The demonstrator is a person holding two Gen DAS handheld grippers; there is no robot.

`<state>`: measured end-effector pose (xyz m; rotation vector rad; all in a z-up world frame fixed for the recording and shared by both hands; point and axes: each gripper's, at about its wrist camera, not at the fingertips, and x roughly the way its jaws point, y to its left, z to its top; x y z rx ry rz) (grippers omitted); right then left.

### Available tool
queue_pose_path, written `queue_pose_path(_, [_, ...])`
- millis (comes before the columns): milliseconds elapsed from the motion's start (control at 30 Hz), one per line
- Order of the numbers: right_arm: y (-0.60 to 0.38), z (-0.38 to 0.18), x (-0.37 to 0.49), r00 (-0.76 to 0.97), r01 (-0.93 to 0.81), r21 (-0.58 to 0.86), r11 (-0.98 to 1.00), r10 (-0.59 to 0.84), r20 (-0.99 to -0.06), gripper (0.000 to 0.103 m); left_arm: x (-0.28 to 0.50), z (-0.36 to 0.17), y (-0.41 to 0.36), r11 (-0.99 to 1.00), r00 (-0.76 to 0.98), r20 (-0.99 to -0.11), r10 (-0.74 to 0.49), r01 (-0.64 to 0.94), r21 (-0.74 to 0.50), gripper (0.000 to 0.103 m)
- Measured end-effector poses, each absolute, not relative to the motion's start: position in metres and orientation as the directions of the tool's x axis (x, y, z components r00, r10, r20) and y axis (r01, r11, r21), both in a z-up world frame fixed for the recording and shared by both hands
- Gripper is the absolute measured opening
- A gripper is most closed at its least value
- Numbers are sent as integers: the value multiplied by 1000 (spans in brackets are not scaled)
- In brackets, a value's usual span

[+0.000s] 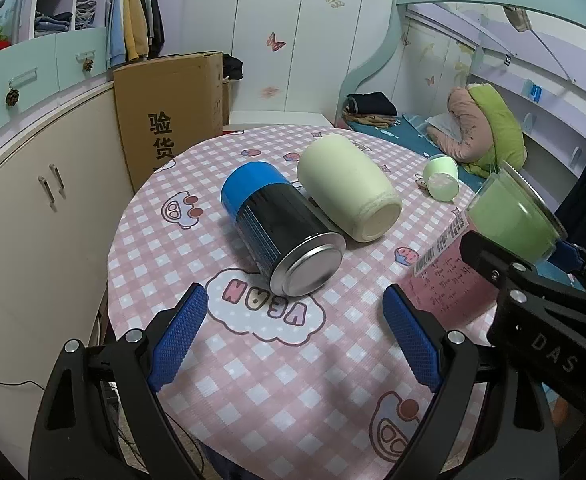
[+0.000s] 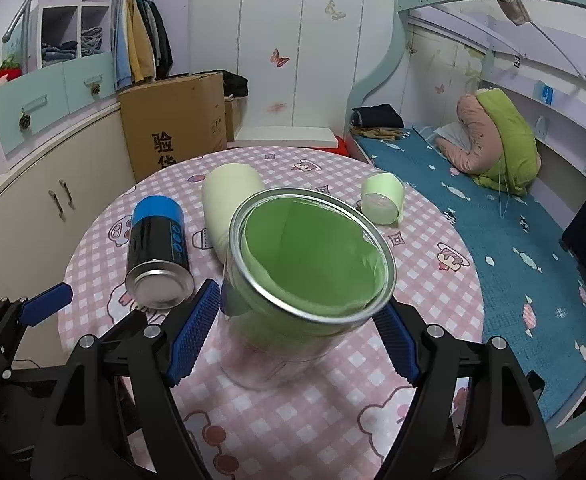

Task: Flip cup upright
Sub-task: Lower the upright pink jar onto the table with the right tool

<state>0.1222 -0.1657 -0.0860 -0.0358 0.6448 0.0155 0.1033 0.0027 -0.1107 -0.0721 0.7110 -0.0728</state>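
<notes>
1. Between the blue pads of the right gripper (image 2: pixel 293 332) sits the cup (image 2: pixel 305 280): clear glass with a green lining and a metal rim. Both pads press its wall, one on each side, below the rim.
2. Cup mouth faces up and toward the right wrist camera, tilted slightly; green interior fully visible. Whether the base touches the tablecloth (image 2: pixel 433 280) cannot be told from this view.
3. Left wrist view: same cup (image 1: pixel 509 216) appears ahead and to the right of the left gripper (image 1: pixel 293 336), held in the black frame of the right gripper (image 1: pixel 533 292). Cup looks tilted, rim toward upper right.
4. Left gripper: jaws spread wide, nothing between the pads, only tablecloth (image 1: pixel 293 380) beneath. It sits near the table's near edge.
5. Just ahead of the left gripper: blue-and-black can (image 1: pixel 277 224) lying on its side, metal end facing the camera.
6. Touching or just beside the can, on its right: cream jar (image 1: pixel 345 188), also on its side, base toward the camera.
7. Further ahead and right, near the table's far edge: small pale green cup (image 1: pixel 441 178) on its side.
8. Right of the left gripper's right pad: pink sheet with a barcode label (image 1: pixel 449 276) flat on the cloth.
9. Right wrist view: can (image 2: pixel 159 248) left of the held cup; jar (image 2: pixel 229 204) behind it, partly hidden by the rim; small cup (image 2: pixel 383 198) ahead right.
</notes>
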Motion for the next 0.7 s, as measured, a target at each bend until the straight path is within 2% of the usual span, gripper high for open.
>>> queue_pose_path(700, [-156, -82, 101, 797, -48, -36, 998, 16, -604, 76, 90, -109, -1, 996, 756, -648, -87, 62, -62, 86])
